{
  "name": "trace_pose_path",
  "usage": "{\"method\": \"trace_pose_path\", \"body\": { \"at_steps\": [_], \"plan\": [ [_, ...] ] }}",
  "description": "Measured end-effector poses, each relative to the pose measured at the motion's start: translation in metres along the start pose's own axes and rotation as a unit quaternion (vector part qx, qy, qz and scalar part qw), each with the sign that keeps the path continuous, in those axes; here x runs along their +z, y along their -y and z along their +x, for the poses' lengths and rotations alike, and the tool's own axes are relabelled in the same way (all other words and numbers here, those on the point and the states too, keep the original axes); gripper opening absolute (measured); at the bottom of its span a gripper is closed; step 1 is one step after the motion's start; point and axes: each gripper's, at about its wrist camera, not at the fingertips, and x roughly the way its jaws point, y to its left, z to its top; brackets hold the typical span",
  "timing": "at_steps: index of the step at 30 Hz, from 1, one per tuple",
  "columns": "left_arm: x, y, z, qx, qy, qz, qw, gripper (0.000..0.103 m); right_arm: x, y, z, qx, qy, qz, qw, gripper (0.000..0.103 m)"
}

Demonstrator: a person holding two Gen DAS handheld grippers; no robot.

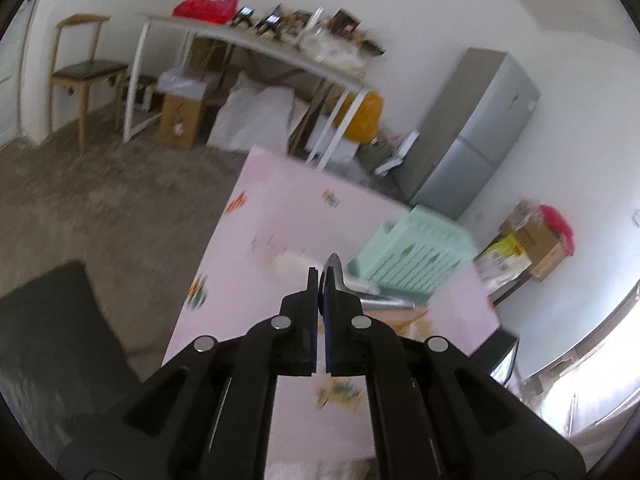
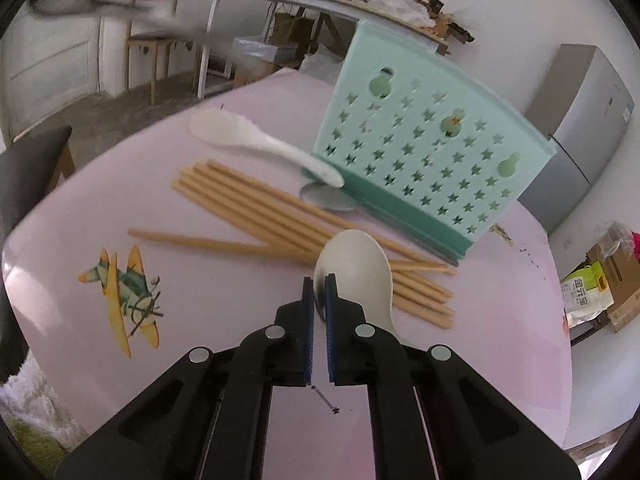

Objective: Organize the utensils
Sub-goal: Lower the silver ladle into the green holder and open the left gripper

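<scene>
Both grippers, left gripper [image 1: 321, 280] and right gripper [image 2: 319, 286], are clamping jaws on spoons, while chopsticks [image 2: 280, 216] and white spoon [image 2: 256, 140] are lying unsorted beside the holder [image 2: 432, 148].

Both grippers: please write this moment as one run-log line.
left gripper: shut on metal spoon | right gripper: shut on white spoon | chopsticks: on table | green holder: upright

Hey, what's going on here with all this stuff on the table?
Someone is sorting utensils with two handheld claws. The right claw grips a white spoon above loose chopsticks. The left claw holds a metal spoon. Another white spoon lies beside the green holder on the pink table.
</scene>
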Motion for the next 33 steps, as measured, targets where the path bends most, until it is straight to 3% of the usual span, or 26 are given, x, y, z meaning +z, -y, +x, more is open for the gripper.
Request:
{"method": "trace_pose_path", "body": {
  "at_steps": [6,12,16,23,25,28,29,33],
  "plan": [
    [0.051,0.039,0.009,-0.034,0.066,0.047,0.9962,0.001,0.011,0.033,-0.026,0.012,0.031,0.051,0.998,0.003],
    [0.083,0.096,0.046,0.015,0.081,0.149,0.9853,0.001,0.021,0.077,-0.059,0.026,0.074,0.121,0.99,0.003],
    [0.086,0.133,0.071,0.061,0.08,0.23,0.9681,0.001,0.022,0.107,-0.076,0.031,0.101,0.162,0.981,0.003],
    [0.065,0.181,0.139,0.13,0.011,0.355,0.9256,0.001,0.016,0.145,-0.091,0.051,0.13,0.212,0.967,0.003],
    [0.061,0.186,0.153,0.136,-0.004,0.367,0.9202,0.001,0.013,0.153,-0.094,0.056,0.137,0.222,0.964,0.003],
    [0.06,0.182,0.169,0.118,-0.031,0.349,0.9291,0.005,0.008,0.162,-0.098,0.061,0.144,0.234,0.96,0.003],
    [0.063,0.18,0.172,0.099,-0.04,0.331,0.9377,0.005,0.008,0.166,-0.099,0.063,0.146,0.239,0.958,0.003],
    [0.065,0.17,0.166,0.062,-0.03,0.287,0.9554,0.027,0.006,0.178,-0.102,0.074,0.149,0.257,0.952,0.003]
  ]
}}
